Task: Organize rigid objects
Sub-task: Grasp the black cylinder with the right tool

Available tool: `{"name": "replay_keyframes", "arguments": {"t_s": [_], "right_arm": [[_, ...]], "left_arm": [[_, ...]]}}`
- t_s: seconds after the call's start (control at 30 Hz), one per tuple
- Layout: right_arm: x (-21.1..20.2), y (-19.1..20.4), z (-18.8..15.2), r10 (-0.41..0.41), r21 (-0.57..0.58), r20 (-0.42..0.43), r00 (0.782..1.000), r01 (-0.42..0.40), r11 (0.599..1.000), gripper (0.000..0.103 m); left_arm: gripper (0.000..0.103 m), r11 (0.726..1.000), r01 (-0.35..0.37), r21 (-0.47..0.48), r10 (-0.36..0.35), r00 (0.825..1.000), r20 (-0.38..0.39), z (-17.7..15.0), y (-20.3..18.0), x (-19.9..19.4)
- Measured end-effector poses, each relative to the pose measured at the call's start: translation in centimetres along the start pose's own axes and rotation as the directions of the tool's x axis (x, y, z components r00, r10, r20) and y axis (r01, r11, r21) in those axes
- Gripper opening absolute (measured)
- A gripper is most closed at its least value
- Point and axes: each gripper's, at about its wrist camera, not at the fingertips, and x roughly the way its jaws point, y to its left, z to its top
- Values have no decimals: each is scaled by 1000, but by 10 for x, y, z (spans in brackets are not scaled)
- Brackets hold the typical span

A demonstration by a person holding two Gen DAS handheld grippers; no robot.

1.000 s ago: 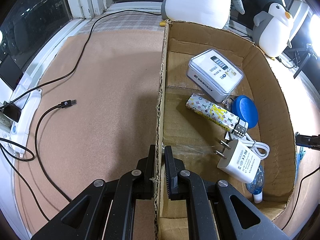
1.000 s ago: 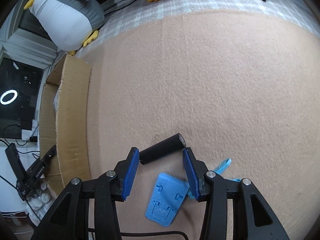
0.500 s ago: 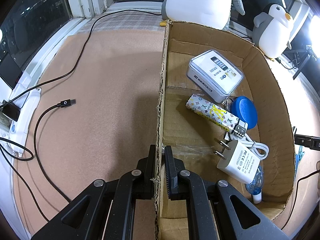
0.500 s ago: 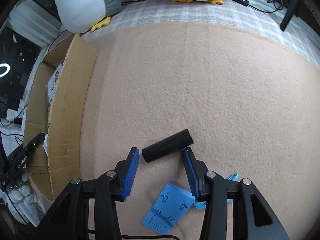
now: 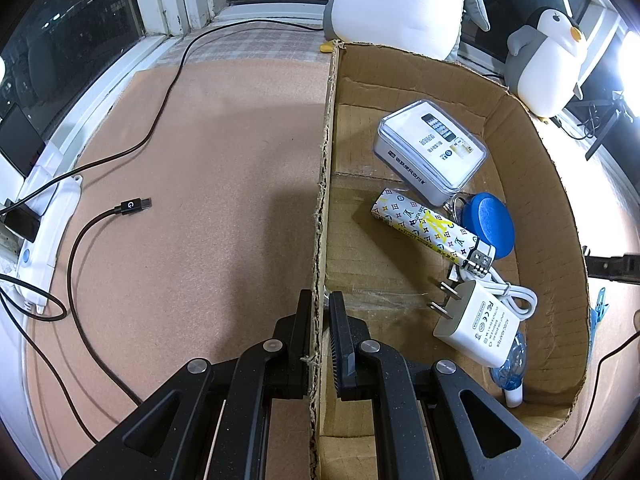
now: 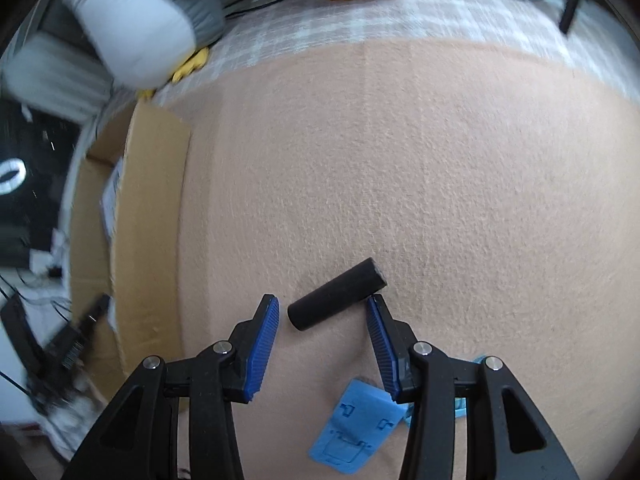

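Observation:
My left gripper [image 5: 321,308] is shut on the near left wall of the cardboard box [image 5: 325,184]. Inside the box lie a clear-cased white box [image 5: 430,148], a patterned lighter [image 5: 428,228], a blue round disc [image 5: 490,224], a white charger with cable [image 5: 478,326] and a small spray bottle [image 5: 512,376]. My right gripper [image 6: 322,304] is open. A black cylinder [image 6: 338,294] lies on the tan mat just ahead of its fingertips, between them. A blue flat plastic stand [image 6: 356,426] lies under the right gripper. The box also shows in the right wrist view [image 6: 148,240], at the left.
A black USB cable [image 5: 100,232] and a white power strip [image 5: 44,240] lie left of the box. Two plush penguins [image 5: 548,64] sit behind it; one shows in the right wrist view [image 6: 136,20]. A blue comb tip [image 5: 599,308] pokes out right of the box.
My right gripper has pulled back and tilted up, so the black cylinder now sits ahead of the fingertips instead of deep between them. The left gripper has not moved.

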Motion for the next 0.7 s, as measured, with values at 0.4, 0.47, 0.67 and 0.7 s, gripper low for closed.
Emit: {"name": "replay_keyframes", "arguments": {"t_s": [0.4,0.47,0.67,0.7], "right_arm": [[8,22,14,-102,-52,17,995,102,993,39],[10,28,17,-131,-72,17,991,131,989,38],[16,35,33,-184,-93,-5,983,182,979,22],[17,38,34,-201,-115,-5,980,199,973,21]], "left_arm": [[7,1000,1,-1,-1,1000,0,0,0,0],[7,1000,0,0,0,1000,0,0,0,0],[7,1000,4,-3,-4,1000,1,0,-1,1],[7,1000,6,-4,-6,1000,1,0,-1,0]]}}
